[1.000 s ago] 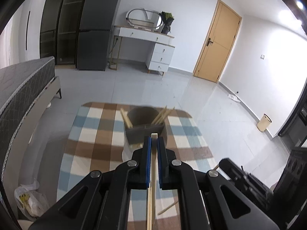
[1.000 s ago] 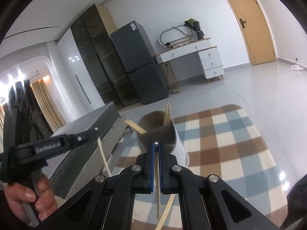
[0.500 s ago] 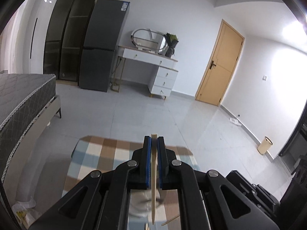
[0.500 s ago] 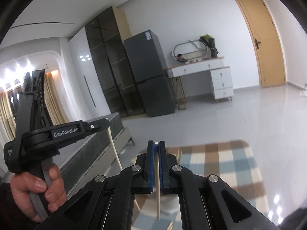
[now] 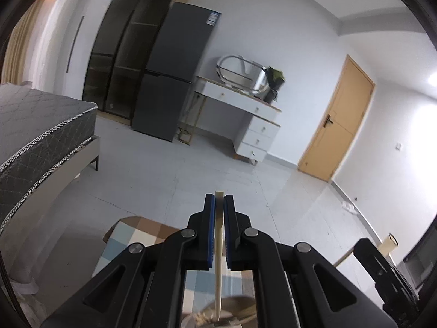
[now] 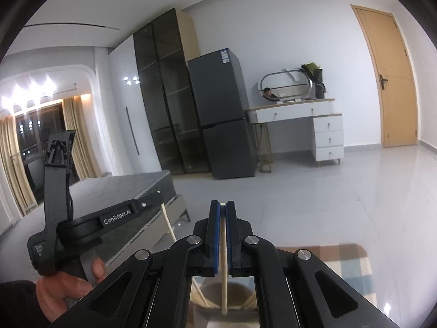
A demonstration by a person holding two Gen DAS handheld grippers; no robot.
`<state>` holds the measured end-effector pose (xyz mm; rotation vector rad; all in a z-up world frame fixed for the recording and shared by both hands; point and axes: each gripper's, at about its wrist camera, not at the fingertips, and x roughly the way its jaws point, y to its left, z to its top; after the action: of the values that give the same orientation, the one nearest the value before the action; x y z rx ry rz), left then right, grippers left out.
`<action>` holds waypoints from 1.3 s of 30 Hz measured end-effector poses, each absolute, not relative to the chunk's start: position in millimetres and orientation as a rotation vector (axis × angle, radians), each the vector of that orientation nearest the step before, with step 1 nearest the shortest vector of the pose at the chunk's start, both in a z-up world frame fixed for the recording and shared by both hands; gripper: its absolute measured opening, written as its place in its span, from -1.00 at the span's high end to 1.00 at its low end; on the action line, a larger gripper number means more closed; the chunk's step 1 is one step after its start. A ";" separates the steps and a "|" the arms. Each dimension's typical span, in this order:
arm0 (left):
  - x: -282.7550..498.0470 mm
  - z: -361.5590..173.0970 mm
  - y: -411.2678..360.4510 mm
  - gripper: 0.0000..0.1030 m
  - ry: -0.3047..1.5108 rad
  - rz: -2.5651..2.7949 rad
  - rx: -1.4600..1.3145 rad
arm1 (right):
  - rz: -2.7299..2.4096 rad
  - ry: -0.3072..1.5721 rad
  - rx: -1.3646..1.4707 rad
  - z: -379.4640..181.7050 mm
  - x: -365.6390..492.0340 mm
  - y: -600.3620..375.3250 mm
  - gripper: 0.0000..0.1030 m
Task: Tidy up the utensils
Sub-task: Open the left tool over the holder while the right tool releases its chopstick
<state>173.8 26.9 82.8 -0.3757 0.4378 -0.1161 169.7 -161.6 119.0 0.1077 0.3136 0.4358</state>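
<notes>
Now, what has changed: both hands have risen, so the checked rug (image 6: 347, 257) and holder (image 6: 218, 295) have slid to the bottom edge of both views.
Left gripper (image 5: 219, 201): pinching one pale chopstick (image 5: 218, 268), tip hanging over the holder.
Right gripper (image 6: 222, 209): clamped on a second chopstick (image 6: 224, 273), above the holder's mouth.
Holder: several chopsticks already inside.
Meaning: both chopsticks seem lifted high enough to be lowered in next.

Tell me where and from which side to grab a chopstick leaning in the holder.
Grip the leaning chopstick on its upper part, coming from above: its lower end sits inside the holder, so only the top is free. The right claw clamps another chopstick.
</notes>
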 end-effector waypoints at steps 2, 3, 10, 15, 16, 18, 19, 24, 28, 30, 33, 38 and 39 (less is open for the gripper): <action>175.1 79.2 26.5 0.96 0.430 -0.101 -0.381 | 0.441 0.315 0.076 117.0 178.1 -153.9 0.94; 177.0 74.0 27.7 0.96 0.435 -0.104 -0.394 | 0.443 0.317 0.058 115.7 181.8 -151.0 0.94; 184.1 60.5 27.8 0.96 0.454 -0.112 -0.436 | 0.462 0.340 -0.013 98.0 195.1 -139.5 0.94; 176.1 60.5 22.8 0.96 0.434 -0.123 -0.424 | 0.455 0.374 0.002 80.6 197.9 -143.0 0.94; 176.7 61.3 21.6 0.96 0.436 -0.128 -0.420 | 0.454 0.381 0.005 78.7 198.4 -144.4 0.94; 175.9 64.0 19.5 0.96 0.428 -0.124 -0.408 | 0.450 0.394 0.011 74.1 196.7 -146.5 0.94; 175.1 65.0 17.1 0.96 0.429 -0.136 -0.398 | 0.449 0.396 0.014 72.3 195.0 -147.8 0.94; 169.9 66.9 14.0 0.96 0.427 -0.146 -0.364 | 0.450 0.404 0.024 70.1 189.7 -154.5 0.94; 166.1 64.2 12.1 0.96 0.445 -0.187 -0.331 | 0.445 0.418 0.036 67.7 188.6 -160.2 0.94; 165.8 60.2 11.4 0.96 0.468 -0.207 -0.308 | 0.444 0.433 0.051 65.2 188.4 -162.8 0.94; 161.1 56.0 13.1 0.96 0.496 -0.229 -0.297 | 0.433 0.463 0.075 57.7 187.6 -167.1 0.94; 158.2 54.7 8.4 0.96 0.572 -0.274 -0.274 | 0.418 0.539 0.133 39.3 186.5 -174.1 0.93; 157.3 54.2 6.9 0.96 0.591 -0.288 -0.266 | 0.417 0.555 0.137 36.3 186.5 -174.5 0.93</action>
<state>157.3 6.9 54.2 -0.2656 0.5909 -0.2876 186.5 -174.5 36.3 0.1372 0.5552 0.4169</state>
